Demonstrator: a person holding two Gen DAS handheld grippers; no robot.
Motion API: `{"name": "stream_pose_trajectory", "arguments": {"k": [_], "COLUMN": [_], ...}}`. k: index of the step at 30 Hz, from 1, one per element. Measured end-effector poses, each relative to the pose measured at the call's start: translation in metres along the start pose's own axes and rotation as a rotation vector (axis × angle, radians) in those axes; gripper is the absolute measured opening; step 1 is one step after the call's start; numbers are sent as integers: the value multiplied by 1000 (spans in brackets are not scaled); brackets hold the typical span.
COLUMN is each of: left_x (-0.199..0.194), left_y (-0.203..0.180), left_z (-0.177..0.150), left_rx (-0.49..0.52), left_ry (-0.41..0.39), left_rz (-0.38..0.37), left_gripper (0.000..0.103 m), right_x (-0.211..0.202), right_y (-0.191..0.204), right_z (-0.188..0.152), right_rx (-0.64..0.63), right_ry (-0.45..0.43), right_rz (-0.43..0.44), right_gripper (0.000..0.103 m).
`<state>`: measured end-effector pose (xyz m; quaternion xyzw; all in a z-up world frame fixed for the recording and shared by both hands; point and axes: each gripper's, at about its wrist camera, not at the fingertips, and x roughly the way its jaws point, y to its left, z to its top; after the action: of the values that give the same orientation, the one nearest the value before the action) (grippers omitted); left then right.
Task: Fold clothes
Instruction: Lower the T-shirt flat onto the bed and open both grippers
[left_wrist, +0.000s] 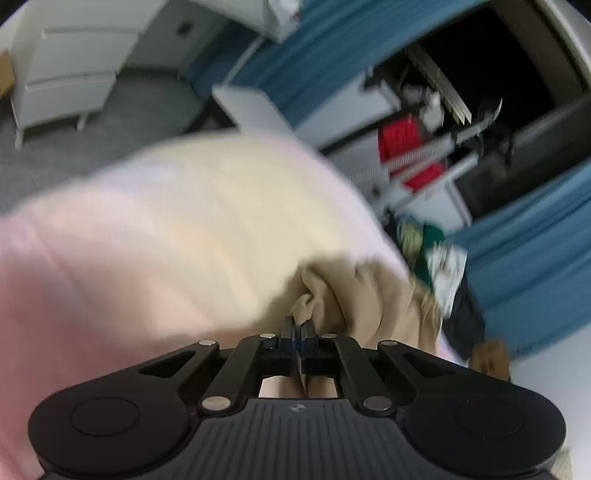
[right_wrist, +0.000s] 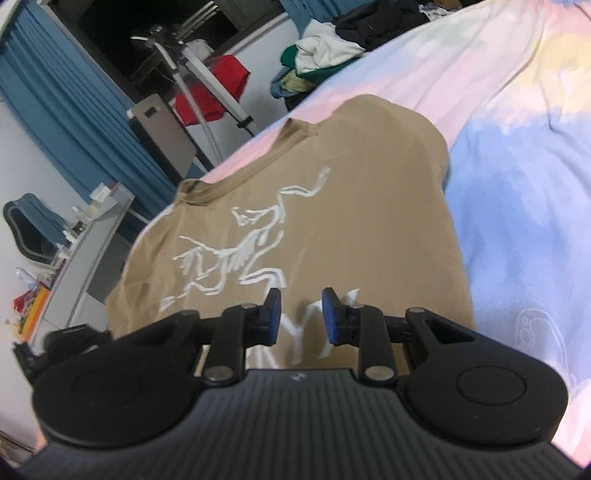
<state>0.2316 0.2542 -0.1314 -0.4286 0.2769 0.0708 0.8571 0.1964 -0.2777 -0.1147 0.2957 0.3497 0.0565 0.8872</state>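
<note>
While our left gripper (left_wrist: 298, 325) has its 2 fingers pressed together on a bunched bit of the tan shirt (right_wrist: 295, 206), we hold the cloth up off the bedsheet (right_wrist: 517, 155), and the left view is too blurred to tell which edge or sleeve that pinch has caught. Our right gripper (right_wrist: 301, 314) hangs just above the lower part of the shirt with its fingers (right_wrist: 273, 314) parted to a middling gap and nothing between them. The shirt lies on the bed with its white print (right_wrist: 240, 251) facing up and its collar toward the far edge; its right side already looks turned in, though we cannot be sure. A pile of clothes (right_wrist: 321, 55) sits well apart near the far corner.

To do this fold well, we judge that the left pinch should travel low and flat across the body, so the lifted part lands straight and the crease runs parallel to the shirt's side. We would bring the right gripper down onto the hem near the print's lower letters, so the body does not drag along. We should let go only once the cloth lies smooth, since a bunched grip like this one tends to leave wrinkles.
</note>
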Motion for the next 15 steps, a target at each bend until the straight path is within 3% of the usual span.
{"name": "stream_pose_trajectory", "arguments": {"k": [8, 11, 15], "left_x": [-43, -51, -58], "left_y": [-18, -53, -138], "left_z": [61, 65, 31], "left_rx": [176, 318, 646], "left_ry": [-185, -198, -255], "left_rz": [140, 176, 147], "left_gripper": [2, 2, 2], "right_x": [-2, -5, -8], "right_y": [-8, -4, -3], "right_z": [6, 7, 11], "right_rx": [45, 26, 7], "right_ry": [-16, -26, -44], "right_rz": [-12, -20, -33], "right_gripper": [27, 27, 28]}}
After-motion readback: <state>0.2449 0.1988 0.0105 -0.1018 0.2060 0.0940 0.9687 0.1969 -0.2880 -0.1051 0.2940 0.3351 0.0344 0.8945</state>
